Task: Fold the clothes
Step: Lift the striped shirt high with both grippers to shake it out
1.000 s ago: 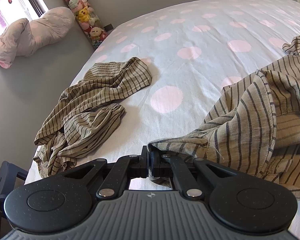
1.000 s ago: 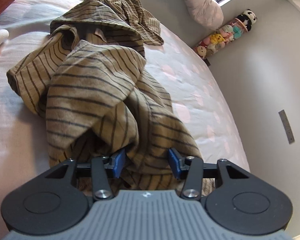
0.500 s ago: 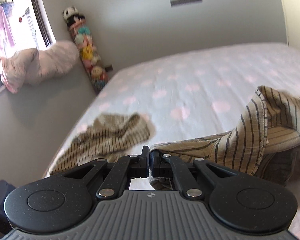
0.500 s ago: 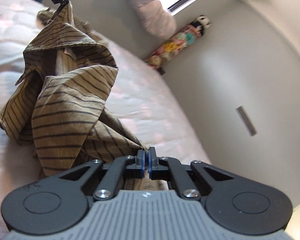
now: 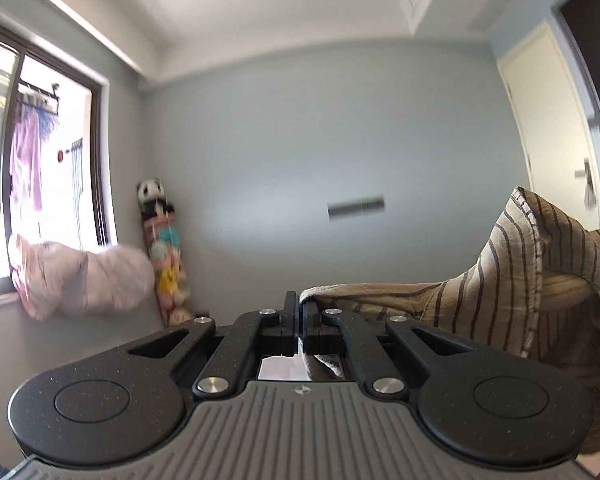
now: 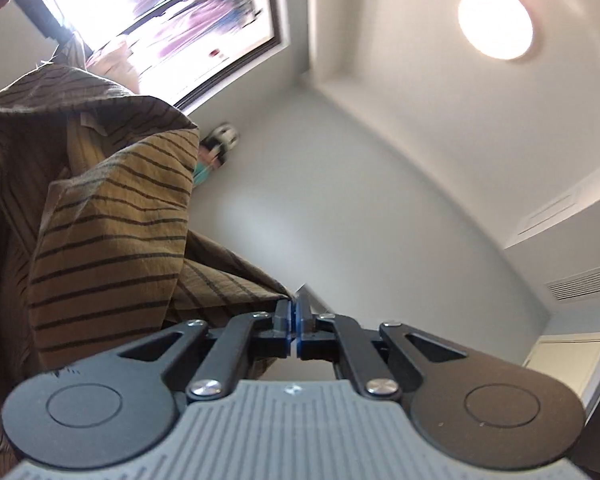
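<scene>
A tan garment with thin dark stripes [image 5: 512,288] hangs in the air between both grippers. My left gripper [image 5: 300,312] is shut on one edge of it, and the cloth trails off to the right of the left wrist view. In the right wrist view the same striped garment [image 6: 112,248] drapes down the left side, and my right gripper [image 6: 294,316] is shut on a corner of it. Both grippers are raised and look at the walls and ceiling; the bed is out of sight.
A window [image 5: 40,168] with a pinkish bundle [image 5: 80,280] on its sill lies to the left. A tall tube of plush toys topped by a panda [image 5: 160,248] stands in the corner. A door [image 5: 552,136] is at the right, a ceiling lamp [image 6: 496,22] overhead.
The right gripper closed on the striped garment. Both grippers then rose and tilted up, lifting the garment off the bed; the bed and the second striped piece dropped out of view.
</scene>
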A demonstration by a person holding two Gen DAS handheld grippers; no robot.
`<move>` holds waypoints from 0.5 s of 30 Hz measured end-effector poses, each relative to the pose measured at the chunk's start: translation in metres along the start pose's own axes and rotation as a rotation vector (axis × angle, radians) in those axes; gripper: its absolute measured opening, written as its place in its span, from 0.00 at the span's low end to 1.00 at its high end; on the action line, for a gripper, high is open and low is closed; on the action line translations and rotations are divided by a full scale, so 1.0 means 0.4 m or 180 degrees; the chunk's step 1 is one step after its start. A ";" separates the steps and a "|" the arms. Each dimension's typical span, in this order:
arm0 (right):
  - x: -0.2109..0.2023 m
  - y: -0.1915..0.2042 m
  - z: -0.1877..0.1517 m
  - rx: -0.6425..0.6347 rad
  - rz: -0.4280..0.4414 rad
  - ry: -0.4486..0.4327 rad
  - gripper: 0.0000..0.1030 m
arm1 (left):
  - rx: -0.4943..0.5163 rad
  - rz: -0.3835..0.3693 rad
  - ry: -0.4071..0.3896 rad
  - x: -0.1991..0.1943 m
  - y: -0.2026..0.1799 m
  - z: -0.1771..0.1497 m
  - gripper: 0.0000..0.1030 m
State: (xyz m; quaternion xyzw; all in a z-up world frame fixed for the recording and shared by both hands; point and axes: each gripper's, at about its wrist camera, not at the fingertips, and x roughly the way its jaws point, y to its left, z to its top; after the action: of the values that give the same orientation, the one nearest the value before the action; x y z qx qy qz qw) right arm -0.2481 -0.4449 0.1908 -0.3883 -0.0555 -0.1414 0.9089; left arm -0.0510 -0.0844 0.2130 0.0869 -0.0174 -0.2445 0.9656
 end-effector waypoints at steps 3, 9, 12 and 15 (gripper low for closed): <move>-0.015 -0.053 0.042 0.0158 -0.0071 -0.0083 0.02 | -0.0065 -0.0139 -0.0043 -0.012 0.006 0.045 0.00; 0.061 0.009 -0.034 0.0423 0.0474 0.0410 0.03 | -0.0016 -0.0260 0.0641 0.113 -0.017 -0.074 0.00; 0.121 0.099 -0.138 0.0582 0.0923 0.0875 0.03 | -0.0121 -0.0345 0.1179 0.204 -0.021 -0.211 0.00; 0.187 0.201 -0.253 0.0750 0.1328 0.1329 0.03 | -0.0163 -0.0358 0.1732 0.303 -0.036 -0.364 0.00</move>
State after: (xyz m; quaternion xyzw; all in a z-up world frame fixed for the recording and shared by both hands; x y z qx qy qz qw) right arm -0.1536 -0.4809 0.0808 -0.2459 0.1970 -0.0211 0.9488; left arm 0.0601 -0.1312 0.0661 0.1257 0.2536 -0.2657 0.9216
